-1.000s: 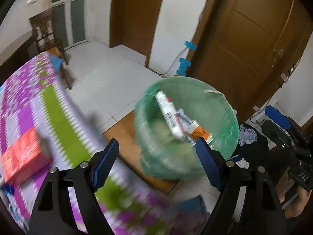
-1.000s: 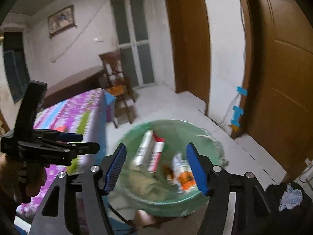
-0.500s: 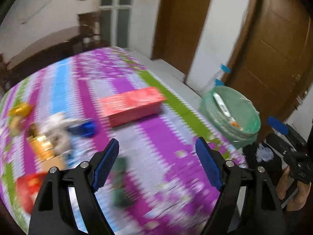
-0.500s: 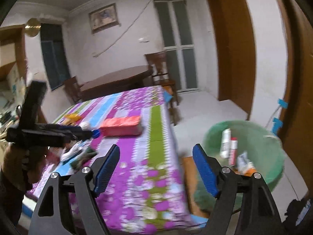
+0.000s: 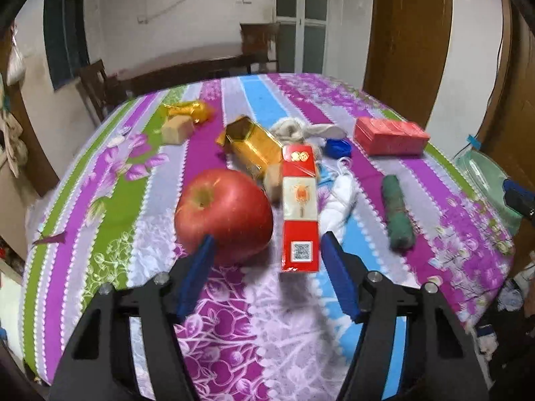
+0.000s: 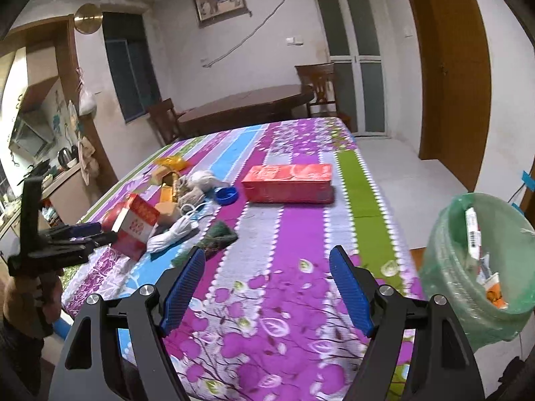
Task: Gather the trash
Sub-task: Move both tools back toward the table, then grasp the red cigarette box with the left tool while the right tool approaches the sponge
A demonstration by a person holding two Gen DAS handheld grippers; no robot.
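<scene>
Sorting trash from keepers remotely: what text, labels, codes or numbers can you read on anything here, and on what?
No words or numbers are legible.
Tall red-and-white box: QR code and gold emblems, unreadable.
Flat red box: print too blurred.
White tube in the green-lined bin: barcode only, digits too small.
Framed wall picture: no readable text.

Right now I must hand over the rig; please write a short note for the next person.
Left tongs: empty and closing, just short of the red and white carton and the apple.
Right tongs: open, empty, above bare tablecloth.
Done: some packaging already lies in the green-lined bin beside the table's right end.
Left on the table: the carton, gold box, green roll, white cloth, blue cap, long red box.
</scene>
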